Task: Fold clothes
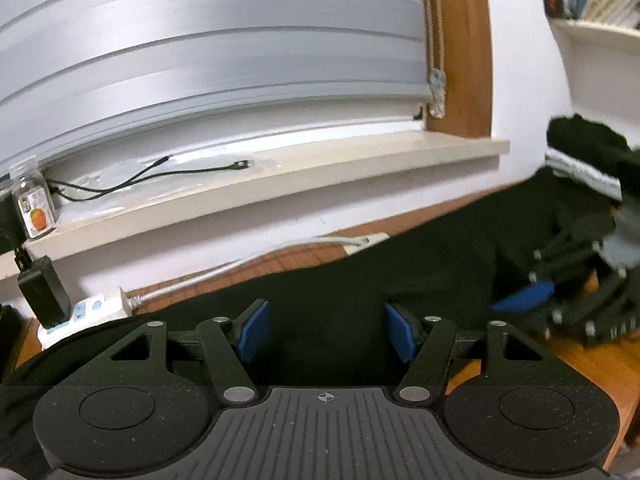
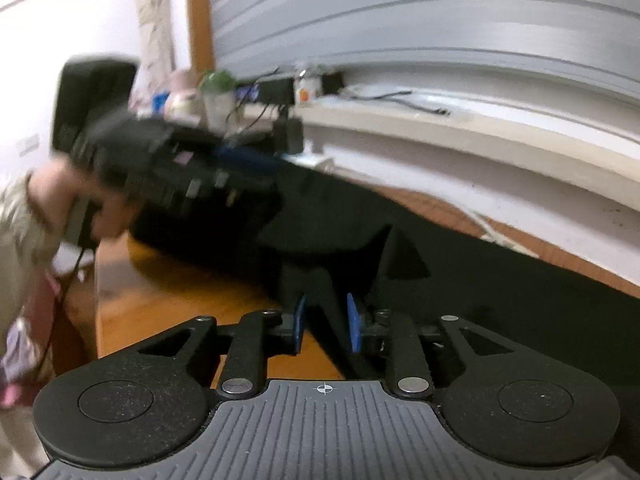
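Orange-brown wooden table (image 2: 168, 300) under a window with grey slatted blinds (image 1: 200, 60) and a cream sill (image 1: 280, 184). Black cloth garment (image 1: 360, 280) lies spread across the table, far edge near the wall. Left gripper (image 1: 326, 332): blue pads wide apart over the cloth, gripping nothing. Right gripper (image 2: 326, 322): pads narrowly apart, a raised fold of the cloth between them; can't tell if they pinch it. White power strip (image 1: 96, 308) with black adapter sits beside the garment's edge. Small clear jar (image 1: 34, 204) on the sill. The person's hand (image 2: 80, 200) is motion-blurred; sill clutter is unreadable.
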The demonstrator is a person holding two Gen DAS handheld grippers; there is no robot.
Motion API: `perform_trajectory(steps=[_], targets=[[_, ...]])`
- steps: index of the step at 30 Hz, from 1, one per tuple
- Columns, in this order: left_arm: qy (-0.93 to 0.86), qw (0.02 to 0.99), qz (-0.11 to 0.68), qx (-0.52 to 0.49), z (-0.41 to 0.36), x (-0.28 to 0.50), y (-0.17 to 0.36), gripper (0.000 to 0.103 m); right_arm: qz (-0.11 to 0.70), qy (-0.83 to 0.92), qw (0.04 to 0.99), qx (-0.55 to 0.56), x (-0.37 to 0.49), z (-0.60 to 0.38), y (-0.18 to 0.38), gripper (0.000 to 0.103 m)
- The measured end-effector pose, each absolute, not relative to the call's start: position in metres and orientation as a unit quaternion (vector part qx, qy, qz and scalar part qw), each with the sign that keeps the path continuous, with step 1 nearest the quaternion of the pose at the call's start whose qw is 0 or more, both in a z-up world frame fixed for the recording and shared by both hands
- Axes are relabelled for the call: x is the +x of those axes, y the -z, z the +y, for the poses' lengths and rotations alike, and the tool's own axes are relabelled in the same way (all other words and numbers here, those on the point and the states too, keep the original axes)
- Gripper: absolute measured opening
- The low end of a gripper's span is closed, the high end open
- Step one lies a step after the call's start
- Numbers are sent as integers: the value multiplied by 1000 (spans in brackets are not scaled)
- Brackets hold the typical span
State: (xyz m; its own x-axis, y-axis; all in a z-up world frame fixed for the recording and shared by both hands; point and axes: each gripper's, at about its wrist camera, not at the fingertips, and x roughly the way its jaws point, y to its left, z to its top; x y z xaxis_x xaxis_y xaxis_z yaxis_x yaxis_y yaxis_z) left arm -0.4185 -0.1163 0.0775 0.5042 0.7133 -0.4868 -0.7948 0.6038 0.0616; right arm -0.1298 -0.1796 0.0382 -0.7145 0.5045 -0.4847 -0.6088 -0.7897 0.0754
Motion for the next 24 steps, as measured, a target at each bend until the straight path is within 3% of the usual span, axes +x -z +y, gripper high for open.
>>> perform_trajectory(steps=[13, 15, 16, 17, 24], targets=[[-460, 853, 231, -82, -124, -431, -72, 72, 57, -937, 278, -204, -171, -181, -54, 31], [-473, 850, 220, -75, -135, -439, -76, 74, 64, -941, 274, -189, -174, -174, -62, 23], [-476, 849, 216, -70, -141, -443, -77, 77, 73, -942, 274, -182, -176, -169, -66, 9], [-479, 849, 214, -67, -146, -446, -78, 79, 85, -941, 277, -175, -176, -163, -69, 6], [-474, 848, 233, -43, -168, -450, -71, 81, 159, -919, 326, -153, -174, -127, -70, 6]])
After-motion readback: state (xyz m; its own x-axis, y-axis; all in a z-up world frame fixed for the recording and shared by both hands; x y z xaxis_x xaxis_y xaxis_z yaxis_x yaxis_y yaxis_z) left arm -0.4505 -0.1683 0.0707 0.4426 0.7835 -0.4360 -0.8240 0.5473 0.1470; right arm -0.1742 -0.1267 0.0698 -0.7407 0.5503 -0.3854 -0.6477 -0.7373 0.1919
